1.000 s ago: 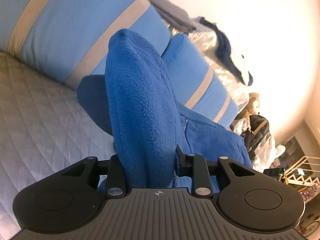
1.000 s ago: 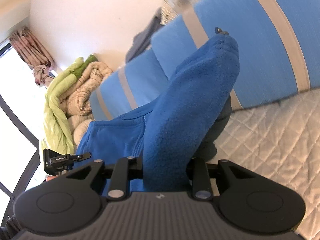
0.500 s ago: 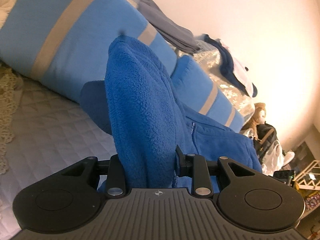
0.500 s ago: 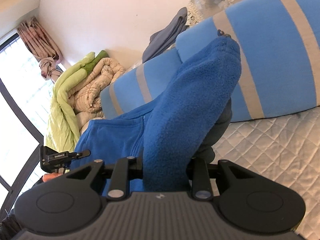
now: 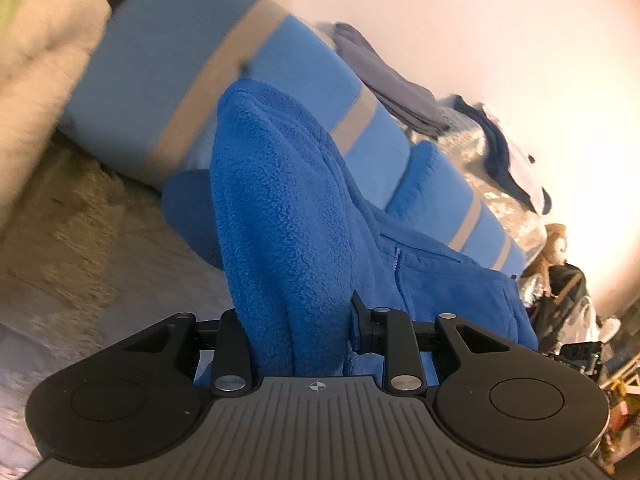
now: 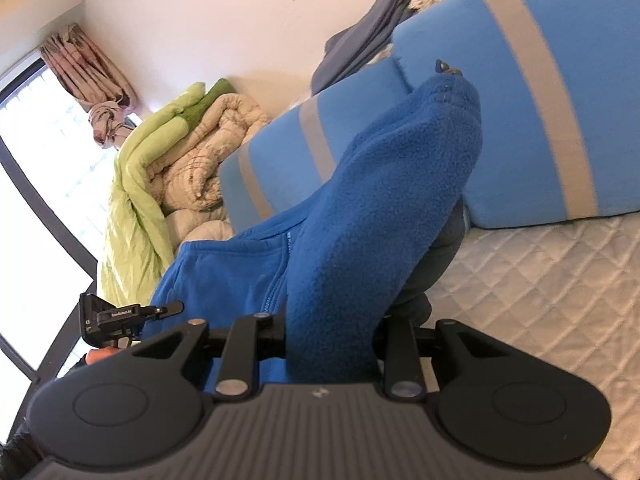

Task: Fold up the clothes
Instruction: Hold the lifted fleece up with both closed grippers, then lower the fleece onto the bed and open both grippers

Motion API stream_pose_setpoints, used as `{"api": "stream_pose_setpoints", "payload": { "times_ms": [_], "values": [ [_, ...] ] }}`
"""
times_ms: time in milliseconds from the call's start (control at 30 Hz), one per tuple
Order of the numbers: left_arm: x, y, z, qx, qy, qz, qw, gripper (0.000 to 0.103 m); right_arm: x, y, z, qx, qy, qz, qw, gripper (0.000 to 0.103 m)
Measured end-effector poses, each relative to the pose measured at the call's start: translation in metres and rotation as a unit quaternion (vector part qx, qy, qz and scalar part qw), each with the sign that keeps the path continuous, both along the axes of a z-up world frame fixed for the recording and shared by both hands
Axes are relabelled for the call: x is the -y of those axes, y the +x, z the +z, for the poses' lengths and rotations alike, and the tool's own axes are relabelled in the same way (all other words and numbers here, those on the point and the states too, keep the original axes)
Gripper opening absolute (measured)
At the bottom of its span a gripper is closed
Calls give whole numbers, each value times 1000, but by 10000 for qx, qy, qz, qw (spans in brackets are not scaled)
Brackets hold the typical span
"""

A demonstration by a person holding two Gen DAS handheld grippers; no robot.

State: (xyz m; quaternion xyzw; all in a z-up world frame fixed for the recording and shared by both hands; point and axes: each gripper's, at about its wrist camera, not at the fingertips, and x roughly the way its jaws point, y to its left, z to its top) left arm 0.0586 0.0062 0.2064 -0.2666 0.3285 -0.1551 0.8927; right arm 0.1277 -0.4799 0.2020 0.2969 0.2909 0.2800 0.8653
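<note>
A bright blue fleece jacket (image 5: 288, 216) with a zip hangs stretched between both grippers above a quilted bed. My left gripper (image 5: 302, 332) is shut on a thick bunched fold of it, which rises up through the jaws and hides the fingertips. In the right wrist view the same fleece jacket (image 6: 360, 232) stands up through my right gripper (image 6: 332, 344), which is also shut on a fold. The rest of the jacket sags away between them, and the left gripper's black body (image 6: 116, 316) shows at the lower left of the right wrist view.
Blue pillows with grey stripes (image 5: 208, 92) (image 6: 560, 92) line the wall behind the white quilted bedspread (image 6: 540, 288). A green and beige duvet (image 6: 168, 160) is heaped by the window. Grey and dark clothes (image 5: 392, 88) lie on top of the pillows. Bags and clutter (image 5: 568, 292) stand at the far right.
Both grippers have carried the jacket sideways along the bed: the pillows slid across both views and the beige duvet entered the left wrist view. The grip on the fleece is unchanged.
</note>
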Motion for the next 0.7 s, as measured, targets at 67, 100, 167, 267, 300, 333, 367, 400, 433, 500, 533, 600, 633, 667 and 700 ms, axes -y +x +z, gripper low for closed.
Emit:
{"api": "stream_pose_setpoints", "payload": {
  "times_ms": [67, 100, 167, 267, 300, 333, 367, 400, 433, 500, 533, 600, 633, 667, 700],
  "values": [
    [-11, -4, 8, 21, 76, 87, 9999, 29, -14, 7, 1, 18, 51, 75, 10000, 27],
    [-17, -5, 13, 36, 121, 133, 9998, 29, -20, 11, 2, 34, 74, 113, 9999, 27],
    [-28, -8, 23, 60, 222, 232, 9995, 29, -34, 17, 5, 75, 108, 195, 9997, 27],
    [-39, -9, 39, 71, 404, 345, 9986, 29, -54, 23, 11, 118, 150, 270, 9995, 27],
    [-43, -9, 45, 65, 481, 387, 9981, 30, -60, 25, 12, 120, 155, 273, 9994, 27],
    [-45, -8, 49, 40, 597, 406, 9974, 32, -67, 26, 14, 111, 114, 242, 9996, 30],
    [-46, -4, 51, -9, 811, 413, 9959, 35, -75, 29, 15, 76, -134, 108, 9998, 33],
    [-46, 0, 52, -68, 1068, 419, 9934, 42, -84, 32, 14, 27, -501, -82, 9987, 55],
    [-46, 7, 50, -139, 1387, 448, 9892, 55, -93, 35, 14, -22, -866, -272, 9959, 85],
    [-40, 26, 33, -452, 2364, 882, 9666, 66, -108, 38, 12, -41, -1590, -668, 9850, 102],
    [-36, 33, 24, -585, 2854, 1205, 9490, 66, -114, 37, 11, 40, -1946, -887, 9769, 103],
    [-30, 41, 11, -600, 3678, 1830, 9097, 67, -118, 34, 6, 112, -2268, -1043, 9683, 103],
    [-28, 43, 6, -547, 3843, 1949, 9007, 71, -118, 31, 1, 97, -2324, -1025, 9672, 103],
    [-27, 44, 2, -477, 3882, 1960, 8992, 74, -116, 28, -4, 55, -2332, -974, 9675, 103],
    [-26, 45, -2, -457, 3865, 1930, 9007, 77, -113, 25, -10, 12, -2335, -929, 9679, 103]
  ]
}}
